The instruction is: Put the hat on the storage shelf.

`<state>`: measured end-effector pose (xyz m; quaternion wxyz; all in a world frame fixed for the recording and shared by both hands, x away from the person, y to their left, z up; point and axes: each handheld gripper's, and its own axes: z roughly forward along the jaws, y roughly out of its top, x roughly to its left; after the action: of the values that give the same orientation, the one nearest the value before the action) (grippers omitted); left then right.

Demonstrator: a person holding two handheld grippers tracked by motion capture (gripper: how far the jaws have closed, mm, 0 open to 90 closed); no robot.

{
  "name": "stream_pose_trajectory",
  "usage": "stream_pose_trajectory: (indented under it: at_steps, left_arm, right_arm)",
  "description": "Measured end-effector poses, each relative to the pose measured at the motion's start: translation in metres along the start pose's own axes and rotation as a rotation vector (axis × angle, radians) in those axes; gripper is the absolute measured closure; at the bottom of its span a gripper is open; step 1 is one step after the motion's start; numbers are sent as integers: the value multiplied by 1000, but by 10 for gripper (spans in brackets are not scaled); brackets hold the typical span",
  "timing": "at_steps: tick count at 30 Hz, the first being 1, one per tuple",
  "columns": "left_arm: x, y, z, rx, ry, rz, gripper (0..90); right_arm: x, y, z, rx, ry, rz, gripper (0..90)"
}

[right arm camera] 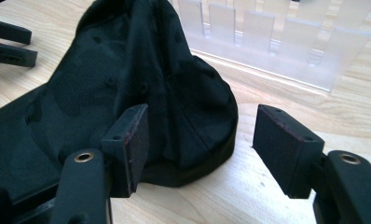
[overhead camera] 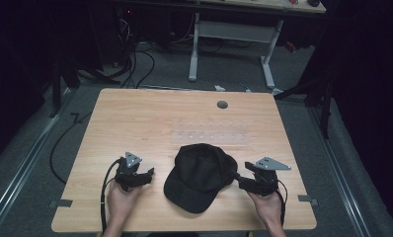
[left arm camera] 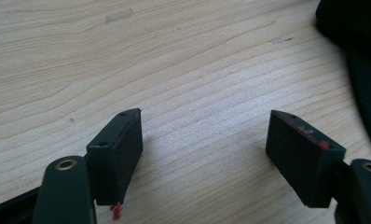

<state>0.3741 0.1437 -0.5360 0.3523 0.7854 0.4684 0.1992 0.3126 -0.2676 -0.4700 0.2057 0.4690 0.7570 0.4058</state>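
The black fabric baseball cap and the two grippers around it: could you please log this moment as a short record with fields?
surface: light wooden table
object: black fabric baseball cap, lying on the table between the grippers
behind cap: clear plastic rack
left gripper: open, over bare wood, apart from the cap
right gripper: open, jaws astride the cap's rear edge, not closed on it
hands: one holding each gripper
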Motion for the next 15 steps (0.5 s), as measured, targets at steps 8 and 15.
stream_pose_trajectory:
  at_steps: [8, 15]
  left_arm:
    - [0, 0, 0, 0, 0, 0, 275]
    - [0, 0, 0, 0, 0, 0, 275]
  right_arm:
    - [7, 16, 5, 8, 16, -23, 358]
    - [13, 31, 12, 10, 30, -44, 360]
